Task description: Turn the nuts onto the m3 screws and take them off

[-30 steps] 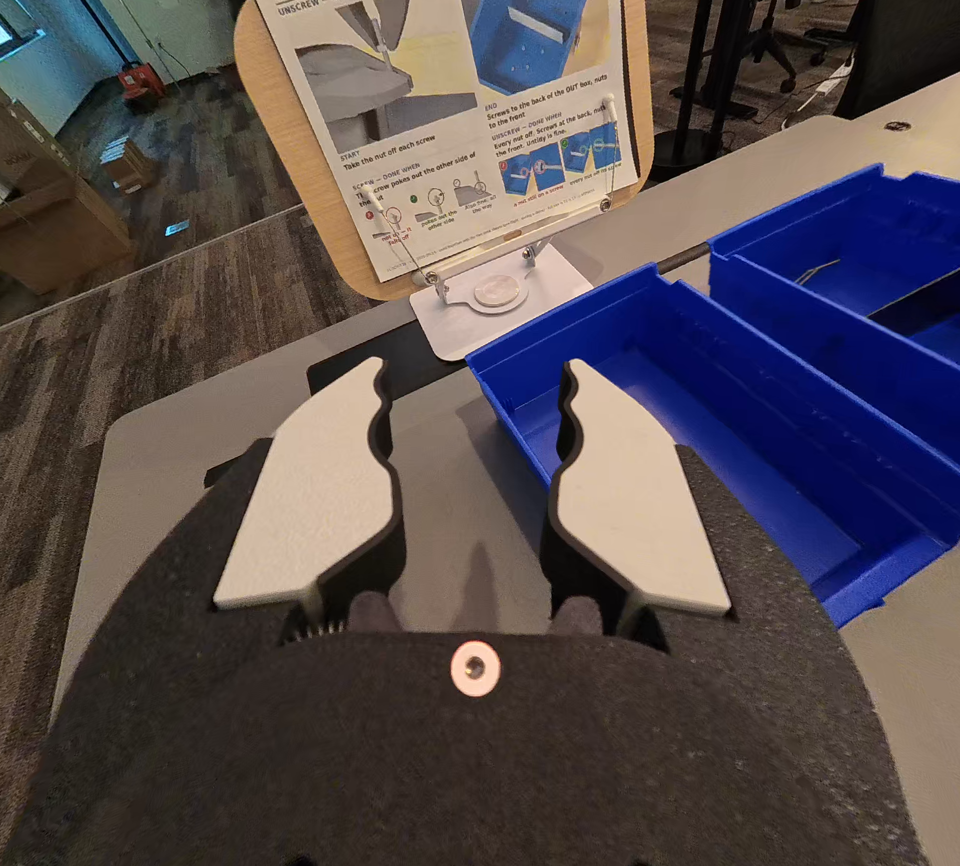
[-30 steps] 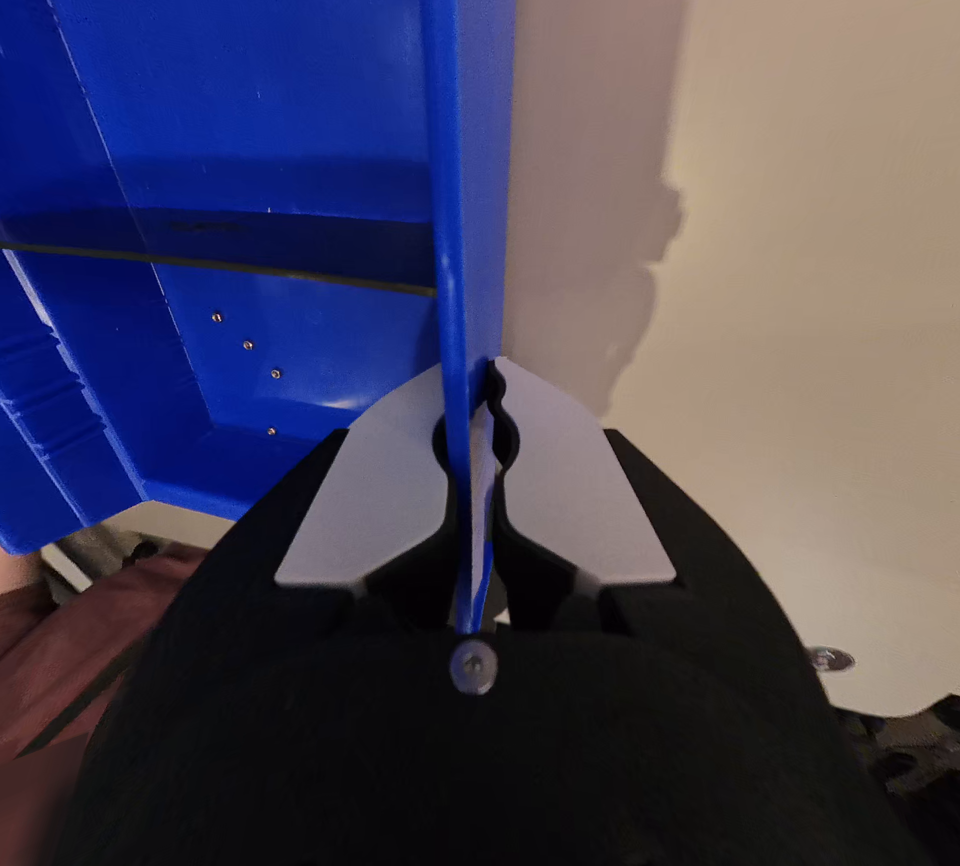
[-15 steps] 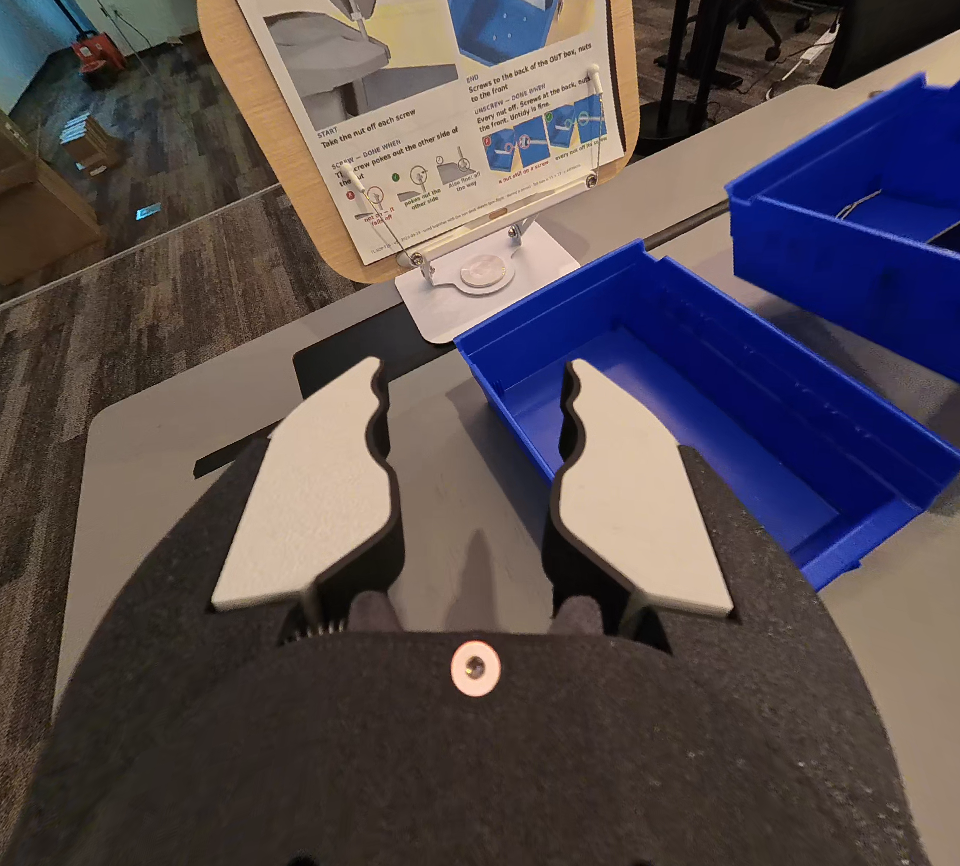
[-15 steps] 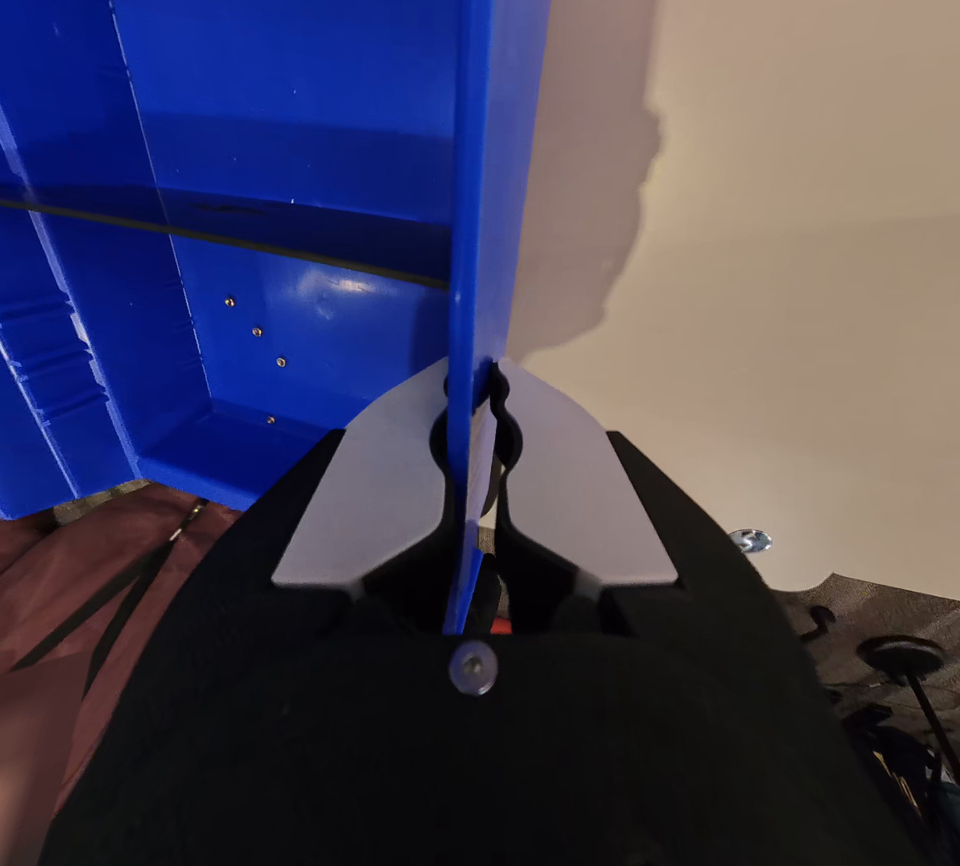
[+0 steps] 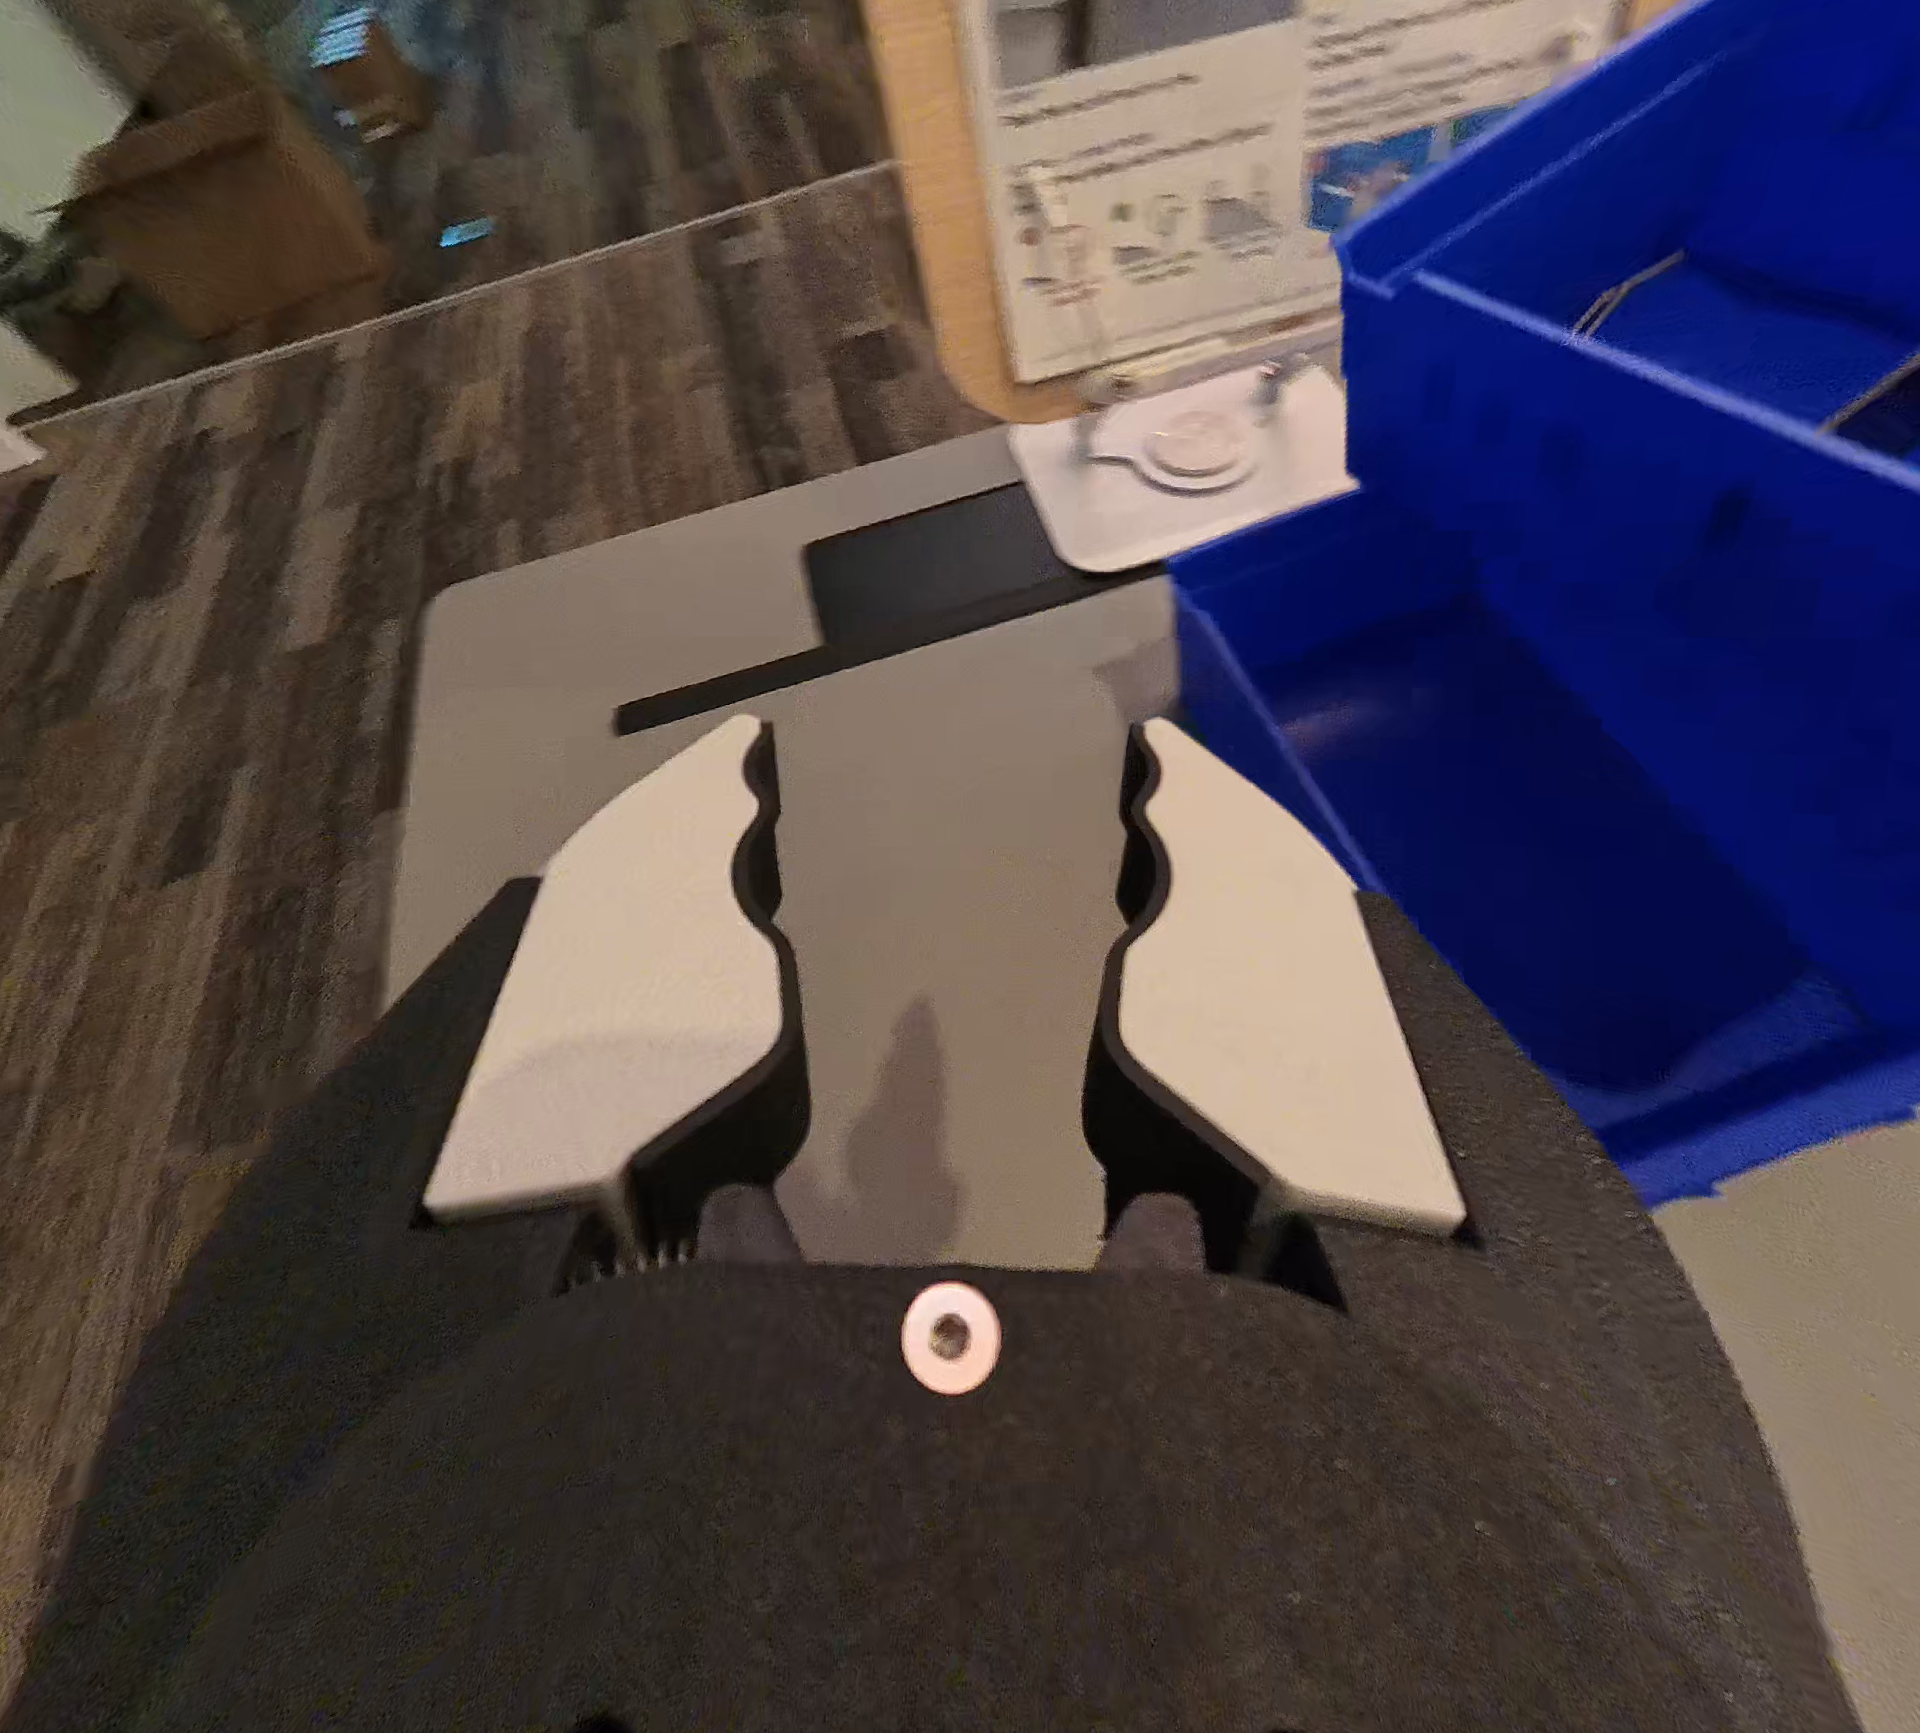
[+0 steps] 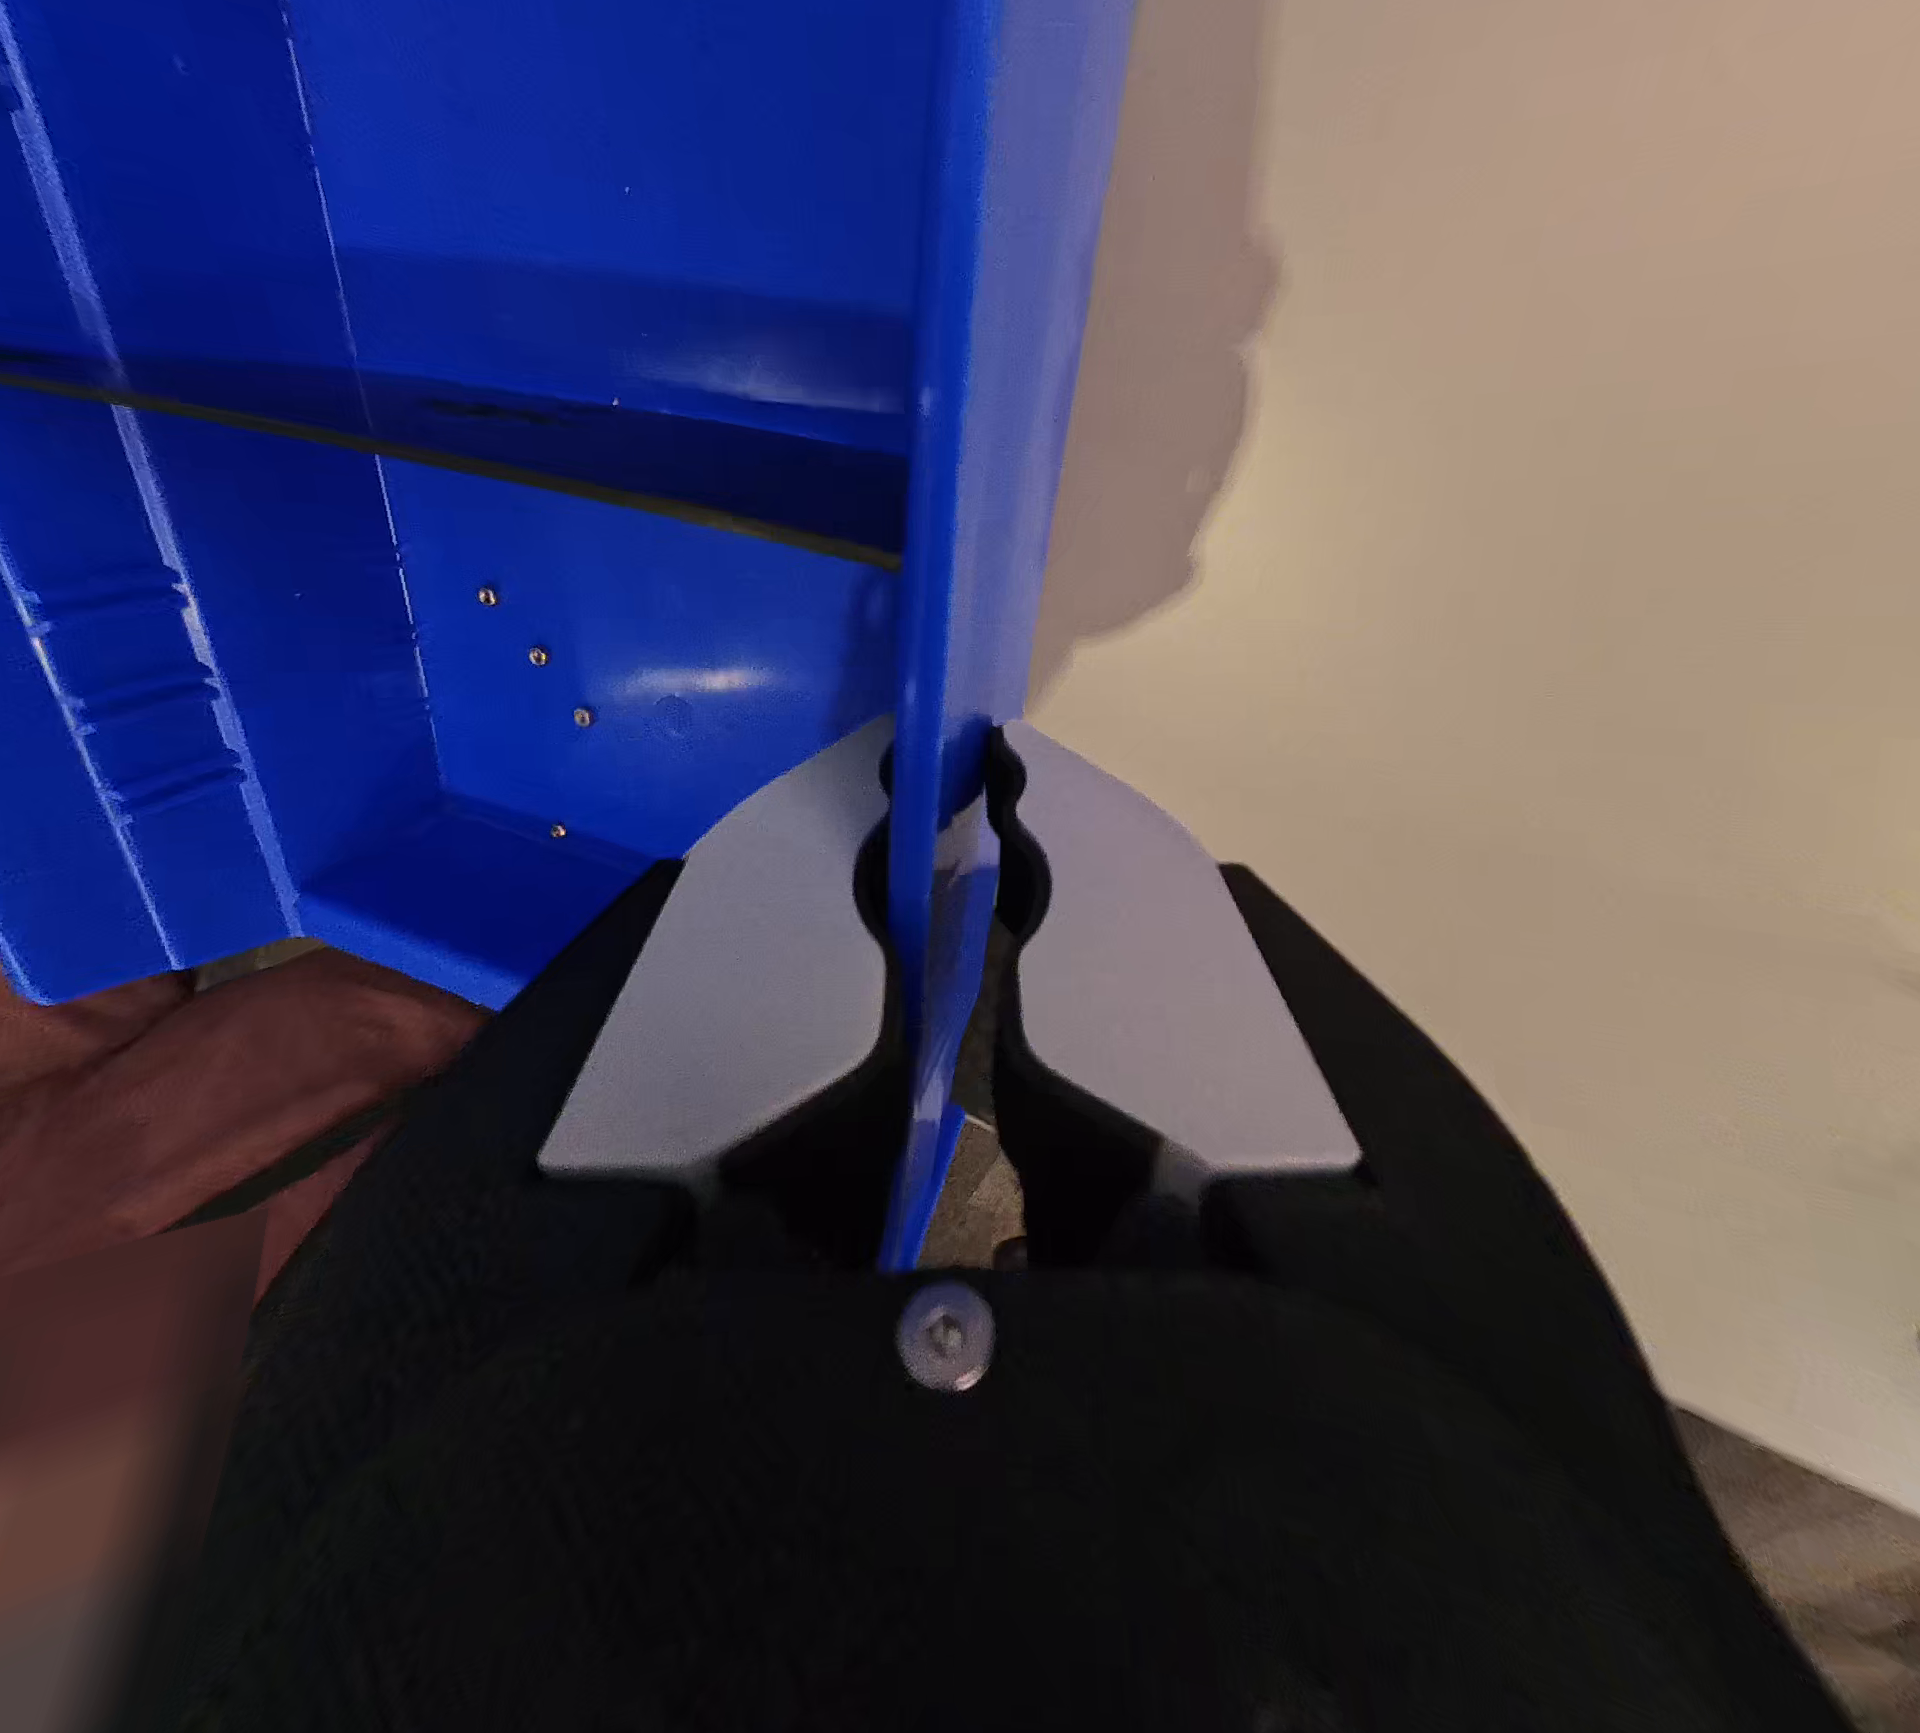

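Note:
My right gripper (image 6: pixel 945 733) is shut on the side wall of a divided blue bin (image 6: pixel 623 177) and holds it up off the table. Several small shiny nuts (image 6: pixel 537 656) lie in its near compartment, in front of a dark divider (image 6: pixel 416 447). In the left wrist view that bin (image 5: pixel 1662 395) hangs at the right, over a second, empty blue bin (image 5: pixel 1475 862) on the table. A thin metal piece (image 5: pixel 1621 301) lies in its far compartment. My left gripper (image 5: pixel 951 738) is open and empty above the grey table (image 5: pixel 582 644).
An instruction sheet on a wooden board (image 5: pixel 1143 125) stands on a white base (image 5: pixel 1195 468) at the table's back edge. A black strip (image 5: pixel 914 603) lies in front of it. The table's left corner and the carpeted floor (image 5: pixel 312 644) are close by. Left tips to right tips: about 45 centimeters.
The held bin has come left and now overlaps the empty bin in the left wrist view. My left gripper has swung left toward the table corner, still open. The right grip is unchanged.

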Motion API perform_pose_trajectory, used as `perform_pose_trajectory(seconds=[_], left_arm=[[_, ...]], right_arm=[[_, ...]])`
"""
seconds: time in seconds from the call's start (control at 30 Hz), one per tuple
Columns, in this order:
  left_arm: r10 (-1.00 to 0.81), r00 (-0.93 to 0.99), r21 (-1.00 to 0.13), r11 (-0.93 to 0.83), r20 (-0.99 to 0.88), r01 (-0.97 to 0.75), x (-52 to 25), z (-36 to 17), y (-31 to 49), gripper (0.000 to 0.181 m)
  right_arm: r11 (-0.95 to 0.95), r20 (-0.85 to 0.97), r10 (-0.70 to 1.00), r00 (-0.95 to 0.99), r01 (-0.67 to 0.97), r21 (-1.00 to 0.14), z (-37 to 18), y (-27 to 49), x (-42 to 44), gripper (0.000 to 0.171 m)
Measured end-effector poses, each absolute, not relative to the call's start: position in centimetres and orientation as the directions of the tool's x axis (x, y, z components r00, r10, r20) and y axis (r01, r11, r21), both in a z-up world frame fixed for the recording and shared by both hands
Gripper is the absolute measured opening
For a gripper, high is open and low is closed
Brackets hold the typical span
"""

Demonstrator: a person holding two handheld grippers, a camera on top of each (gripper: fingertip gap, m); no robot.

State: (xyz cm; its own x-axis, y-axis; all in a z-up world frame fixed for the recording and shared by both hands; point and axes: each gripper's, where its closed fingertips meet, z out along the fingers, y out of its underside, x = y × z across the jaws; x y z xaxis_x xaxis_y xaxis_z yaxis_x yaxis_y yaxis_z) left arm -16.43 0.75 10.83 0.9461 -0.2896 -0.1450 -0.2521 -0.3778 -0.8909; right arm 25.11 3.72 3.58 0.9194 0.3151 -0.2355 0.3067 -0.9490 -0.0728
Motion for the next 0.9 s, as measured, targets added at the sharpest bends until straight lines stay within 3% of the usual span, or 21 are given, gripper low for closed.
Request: perform_pose_trajectory(seconds=[0.13, 0.47, 0.9], left_arm=[[-0.143, 0.980, -0.907, -0.377, -0.141, -0.185, -22.2, 11.9, -0.7, 0.062], [-0.100, 0.988, -0.907, -0.395, -0.118, -0.148, -26.0, 12.1, -3.4, 0.062], [-0.171, 0.983, -0.919, -0.371, -0.071, -0.131, -25.7, 12.3, -3.9, 0.063]], right_arm=[[-0.891, -0.277, 0.451, 0.848, 0.447, -0.083, 3.0, 5.7, 15.7, 0.014], [-0.709, -0.313, 0.688, 0.655, 0.699, -0.098, 1.7, 7.3, -5.1, 0.012], [-0.594, -0.290, 0.775, 0.561, 0.804, -0.032, -4.8, 6.9, -17.3, 0.013]])
